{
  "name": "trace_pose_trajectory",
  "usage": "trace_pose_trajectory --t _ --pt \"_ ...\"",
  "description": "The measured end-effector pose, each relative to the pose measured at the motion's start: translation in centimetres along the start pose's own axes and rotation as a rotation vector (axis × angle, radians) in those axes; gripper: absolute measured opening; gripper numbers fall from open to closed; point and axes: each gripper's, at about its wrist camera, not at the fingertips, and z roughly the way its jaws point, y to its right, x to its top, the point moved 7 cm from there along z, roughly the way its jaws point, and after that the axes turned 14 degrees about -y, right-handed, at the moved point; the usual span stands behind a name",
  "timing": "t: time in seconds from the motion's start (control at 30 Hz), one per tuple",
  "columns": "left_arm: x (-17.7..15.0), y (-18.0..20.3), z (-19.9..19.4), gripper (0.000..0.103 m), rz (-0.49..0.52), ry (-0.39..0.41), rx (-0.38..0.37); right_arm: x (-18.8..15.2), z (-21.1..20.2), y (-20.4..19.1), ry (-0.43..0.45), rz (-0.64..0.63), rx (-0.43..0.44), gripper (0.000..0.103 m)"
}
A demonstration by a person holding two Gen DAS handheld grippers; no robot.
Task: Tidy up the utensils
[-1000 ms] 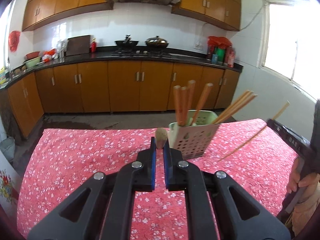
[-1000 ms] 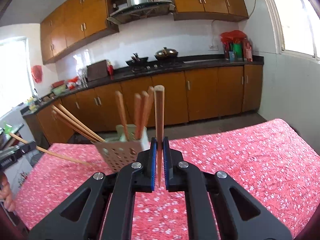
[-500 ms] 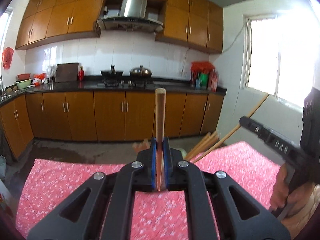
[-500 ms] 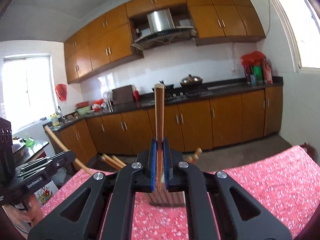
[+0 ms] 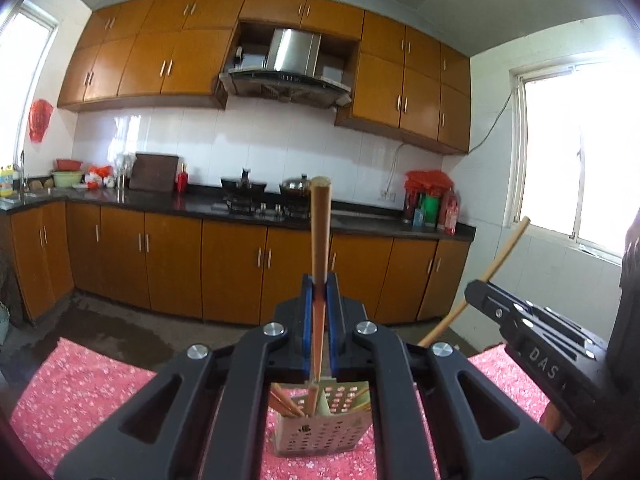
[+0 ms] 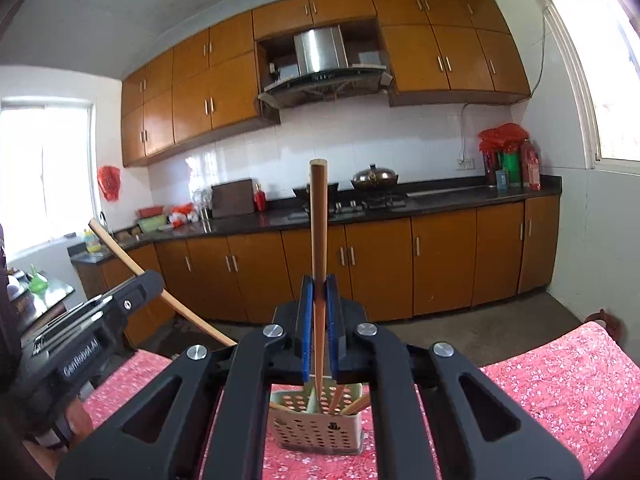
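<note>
Grippers clamp one chopstick each: left gripper (image 5: 319, 312) on its chopstick (image 5: 320, 232), right gripper (image 6: 319, 312) likewise (image 6: 319, 224). Both hang above the perforated holder (image 6: 316, 428) on the desk (image 6: 560, 380).

Blown-out window (image 5: 580, 152) glare, fisheye-warped edges

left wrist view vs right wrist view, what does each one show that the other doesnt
Only the left wrist view shows the right gripper from the side, at the right edge, with its chopstick slanting up toward the window.

Only the right wrist view shows the left gripper from the side, at the left edge, with its chopstick, plus a green item on a side surface at far left.

Both show their own jaws shut on an upright chopstick, the perforated utensil holder below on the red floral tablecloth, and the kitchen cabinets behind.
</note>
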Motion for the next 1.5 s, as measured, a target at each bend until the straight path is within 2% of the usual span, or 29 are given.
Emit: trace_pose_trajectory --t 0.17,0.3,0.43,0.53,0.6,0.63,0.7,0.73,0.77,0.8,0.83,0.93,1.07,1.27,1.5 --pt "-1.6 -0.8 2.7 0.008 -0.015 -0.067 -0.017 -1.6 2.3 -0.3 -0.07 -0.014 -0.003 0.007" --pt "-1.9 -1.3 3.2 0.01 -0.018 -0.073 -0.021 -1.9 2.5 -0.1 -0.082 -0.005 -0.005 0.009" --pt "-1.8 -1.8 2.6 0.023 -0.021 -0.057 -0.027 -1.6 1.5 0.5 -0.064 0.01 -0.014 0.021" --pt "-1.5 -2.0 1.6 0.034 -0.031 -0.039 -0.027 -1.3 0.3 1.0 -0.042 0.007 -0.029 0.034" --pt "-1.5 -2.6 0.5 0.046 -0.033 -0.026 -0.021 -1.4 -0.4 1.1 -0.032 0.002 -0.044 0.05" --pt "-1.6 -2.9 -0.2 0.055 -0.031 -0.019 -0.013 -1.5 -0.9 1.2 -0.026 0.001 -0.053 0.056" --pt "-2.0 -3.5 -1.7 0.069 -0.021 -0.005 0.005 -1.9 -2.1 1.3 -0.005 -0.001 -0.075 0.079" --pt "-2.4 -3.9 -2.7 0.081 -0.015 0.003 0.018 -2.1 -2.8 1.4 0.007 -0.003 -0.088 0.084" --pt "-2.7 -4.1 -3.5 0.091 -0.01 0.006 0.026 -2.7 -3.9 1.3 0.029 -0.007 -0.11 0.095" --pt "-3.3 -4.4 -4.4 0.095 0.0 0.01 0.036 -3.0 -4.5 1.3 0.043 -0.008 -0.126 0.099" --pt "-3.8 -4.5 -5.0 0.099 0.007 0.012 0.044 -3.3 -4.9 1.3 0.052 -0.008 -0.139 0.101" --pt "-5.8 -5.0 -7.0 0.099 0.038 0.001 0.08 -4.9 -6.4 1.1 0.056 -0.011 -0.19 0.101" --pt "-9.7 -5.7 -8.9 0.099 0.056 -0.041 0.122 -7.8 -7.2 0.6 0.009 -0.002 -0.222 0.101" --pt "-14.8 -6.8 -10.0 0.099 0.022 -0.09 0.159 -12.4 -8.0 -0.6 -0.046 -0.007 -0.204 0.101" --pt "-18.2 -6.3 -10.9 0.099 0.047 -0.103 0.185 -16.4 -8.7 -1.9 -0.08 -0.061 -0.209 0.101"
